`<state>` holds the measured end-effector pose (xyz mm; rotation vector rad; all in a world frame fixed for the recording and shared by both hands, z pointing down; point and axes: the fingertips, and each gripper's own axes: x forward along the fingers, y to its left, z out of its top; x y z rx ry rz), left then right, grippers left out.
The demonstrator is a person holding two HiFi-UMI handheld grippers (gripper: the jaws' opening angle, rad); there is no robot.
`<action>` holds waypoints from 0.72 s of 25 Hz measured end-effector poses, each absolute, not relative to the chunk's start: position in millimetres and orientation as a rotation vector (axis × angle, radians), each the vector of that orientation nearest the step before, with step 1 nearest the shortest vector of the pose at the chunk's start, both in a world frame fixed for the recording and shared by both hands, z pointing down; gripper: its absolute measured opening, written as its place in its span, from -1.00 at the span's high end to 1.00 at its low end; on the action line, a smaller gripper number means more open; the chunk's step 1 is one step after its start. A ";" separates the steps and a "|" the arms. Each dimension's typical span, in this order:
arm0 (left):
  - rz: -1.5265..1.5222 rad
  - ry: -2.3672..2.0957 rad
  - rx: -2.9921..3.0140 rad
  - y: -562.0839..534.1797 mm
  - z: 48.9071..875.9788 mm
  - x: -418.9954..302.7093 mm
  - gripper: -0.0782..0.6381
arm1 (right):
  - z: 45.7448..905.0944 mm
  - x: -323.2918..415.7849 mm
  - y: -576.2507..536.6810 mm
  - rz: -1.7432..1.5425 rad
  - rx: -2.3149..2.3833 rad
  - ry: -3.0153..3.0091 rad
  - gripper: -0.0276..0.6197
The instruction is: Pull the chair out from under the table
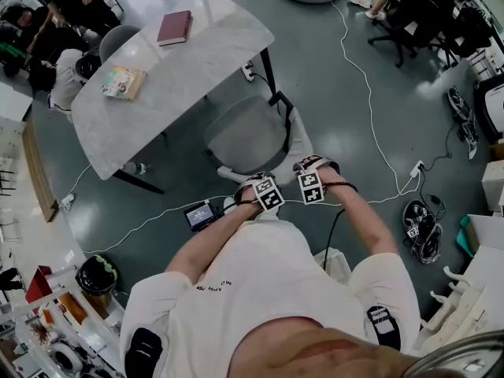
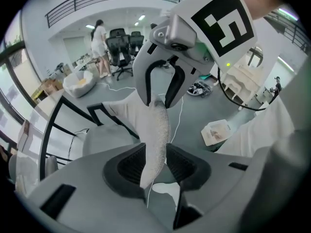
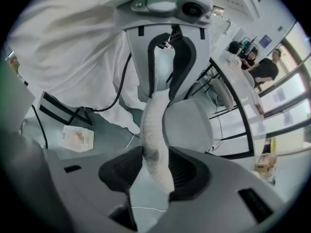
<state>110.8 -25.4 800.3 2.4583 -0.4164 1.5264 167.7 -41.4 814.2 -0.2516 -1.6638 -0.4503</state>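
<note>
Presently both grippers sit at the back of the pale grey upholstered chair (image 1: 248, 136). It stands at five o'clock of the white marble-patterned table (image 1: 181, 85), just off its edge. On the left gripper (image 2: 155, 165) the jaws are slightly spread. The chair's fabric back rim (image 2: 156, 130) runs toward twelve o'clock between the pads and is not visibly squeezed. On the right gripper (image 3: 154, 168) the jaws stand wider, with the same rim between them, nearer the three o'clock pad.
</note>
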 end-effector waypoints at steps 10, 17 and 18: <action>1.415 -0.546 2.526 -46.4 763.5 103.2 0.46 | 764.2 132.0 -63.9 -0.352 -0.016 -1.868 0.45; 1.331 -0.684 2.515 -71.1 746.4 81.8 0.46 | 737.2 110.7 -87.3 -0.266 0.233 -2.016 0.50; 1.301 -0.715 2.513 -76.4 740.3 78.8 0.46 | 730.0 106.9 -92.9 -0.242 0.287 -2.046 0.51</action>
